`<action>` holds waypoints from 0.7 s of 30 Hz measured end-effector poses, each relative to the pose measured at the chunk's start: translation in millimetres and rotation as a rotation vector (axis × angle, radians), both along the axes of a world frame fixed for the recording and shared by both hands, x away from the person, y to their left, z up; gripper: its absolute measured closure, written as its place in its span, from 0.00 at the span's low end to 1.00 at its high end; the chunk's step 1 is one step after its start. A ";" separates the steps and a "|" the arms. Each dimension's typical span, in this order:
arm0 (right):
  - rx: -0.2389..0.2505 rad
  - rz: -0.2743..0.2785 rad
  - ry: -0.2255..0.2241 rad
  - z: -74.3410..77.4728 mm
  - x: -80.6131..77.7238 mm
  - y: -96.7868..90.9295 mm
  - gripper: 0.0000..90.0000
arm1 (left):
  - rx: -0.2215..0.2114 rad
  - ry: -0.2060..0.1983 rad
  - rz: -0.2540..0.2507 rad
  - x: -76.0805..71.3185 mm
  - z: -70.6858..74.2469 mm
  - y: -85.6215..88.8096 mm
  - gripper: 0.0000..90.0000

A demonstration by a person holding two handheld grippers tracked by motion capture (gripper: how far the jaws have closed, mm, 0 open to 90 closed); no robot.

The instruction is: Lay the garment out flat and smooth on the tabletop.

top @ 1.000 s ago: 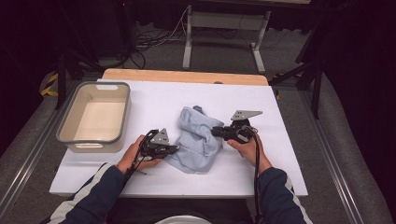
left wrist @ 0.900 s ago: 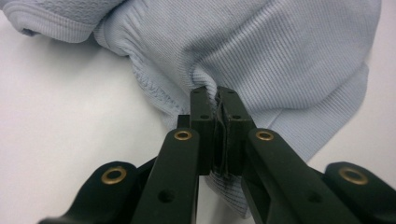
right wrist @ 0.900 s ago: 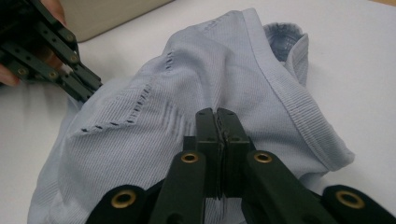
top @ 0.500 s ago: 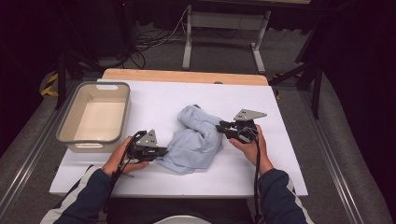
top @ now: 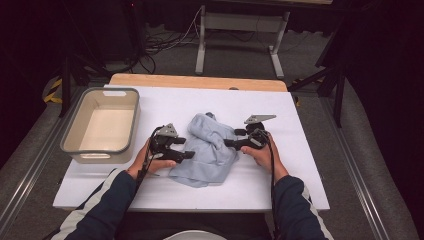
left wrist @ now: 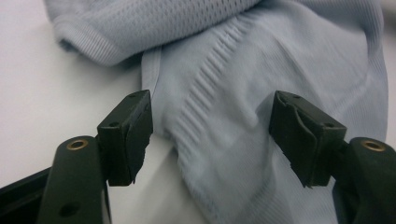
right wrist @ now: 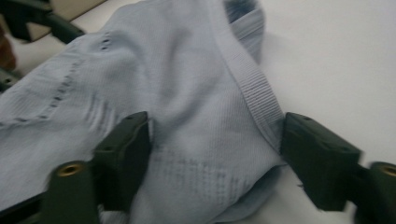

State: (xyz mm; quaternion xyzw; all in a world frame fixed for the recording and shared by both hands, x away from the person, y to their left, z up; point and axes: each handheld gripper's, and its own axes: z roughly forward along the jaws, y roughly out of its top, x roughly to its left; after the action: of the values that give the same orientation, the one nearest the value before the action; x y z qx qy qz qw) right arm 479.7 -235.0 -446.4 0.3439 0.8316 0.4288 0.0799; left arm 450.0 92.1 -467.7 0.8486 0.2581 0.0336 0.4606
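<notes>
Blue garment point(top: 207, 150) between both grippers

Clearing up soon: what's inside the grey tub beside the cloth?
The grey tub looks empty, its pale floor bare. Its near wall hides a strip of the floor just behind it.

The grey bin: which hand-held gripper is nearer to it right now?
Left. The left hand-held gripper sits just beside the grey bin, at the blue garment's near edge. The right hand-held gripper is on the garment's far side.
</notes>
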 end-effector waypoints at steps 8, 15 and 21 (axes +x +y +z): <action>-0.004 0.071 -0.026 0.2 -9.3 5.1 0.95 | 0.033 0.016 -0.045 5.4 -4.8 -5.1 0.74; -0.008 0.026 -0.133 16.7 -22.0 -2.7 0.98 | 0.065 -0.063 -0.041 -0.2 3.3 -1.0 0.97; -0.003 -0.014 -0.244 36.8 -34.4 -9.5 0.99 | 0.048 -0.178 0.002 -12.8 25.8 12.7 0.97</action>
State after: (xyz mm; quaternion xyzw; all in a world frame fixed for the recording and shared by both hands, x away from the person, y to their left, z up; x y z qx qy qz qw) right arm 445.3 -244.5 -409.6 0.2949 0.8138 0.4657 0.1840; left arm 437.1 104.8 -441.9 0.8528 0.2161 0.1154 0.4613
